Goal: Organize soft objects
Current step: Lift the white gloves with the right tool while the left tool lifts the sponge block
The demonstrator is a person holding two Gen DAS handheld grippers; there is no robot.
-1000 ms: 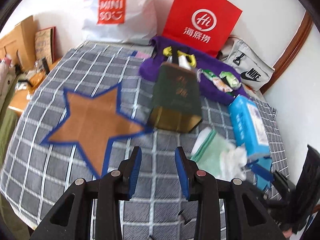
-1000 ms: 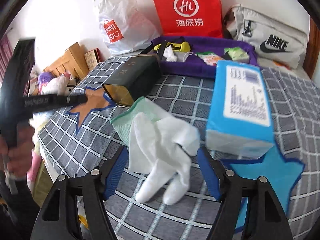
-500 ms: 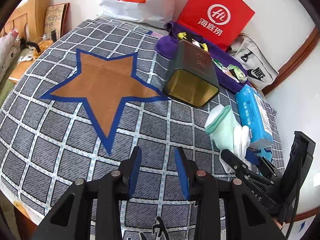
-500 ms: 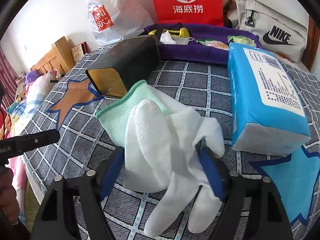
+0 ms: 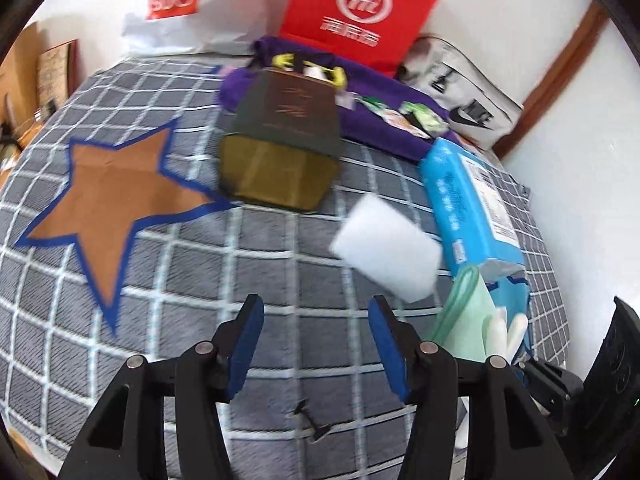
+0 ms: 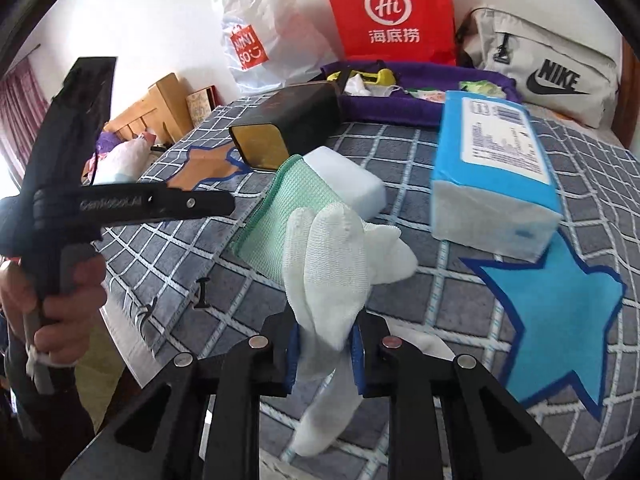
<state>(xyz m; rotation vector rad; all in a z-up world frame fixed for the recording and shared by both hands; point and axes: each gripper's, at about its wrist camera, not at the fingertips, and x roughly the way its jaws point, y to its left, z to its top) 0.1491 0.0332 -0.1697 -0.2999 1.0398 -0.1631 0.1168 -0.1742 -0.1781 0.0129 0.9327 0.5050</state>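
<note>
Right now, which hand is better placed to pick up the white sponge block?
Left. The left tool is empty, its jaws opening, and the white sponge block lies just ahead of it. The right tool is closing on the white glove.

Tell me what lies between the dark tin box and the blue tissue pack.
A white sponge block lies on the checked bedspread between the tin box and the tissue pack, clearest in the right wrist view. The glove's green cuff overlaps its near end.
</note>
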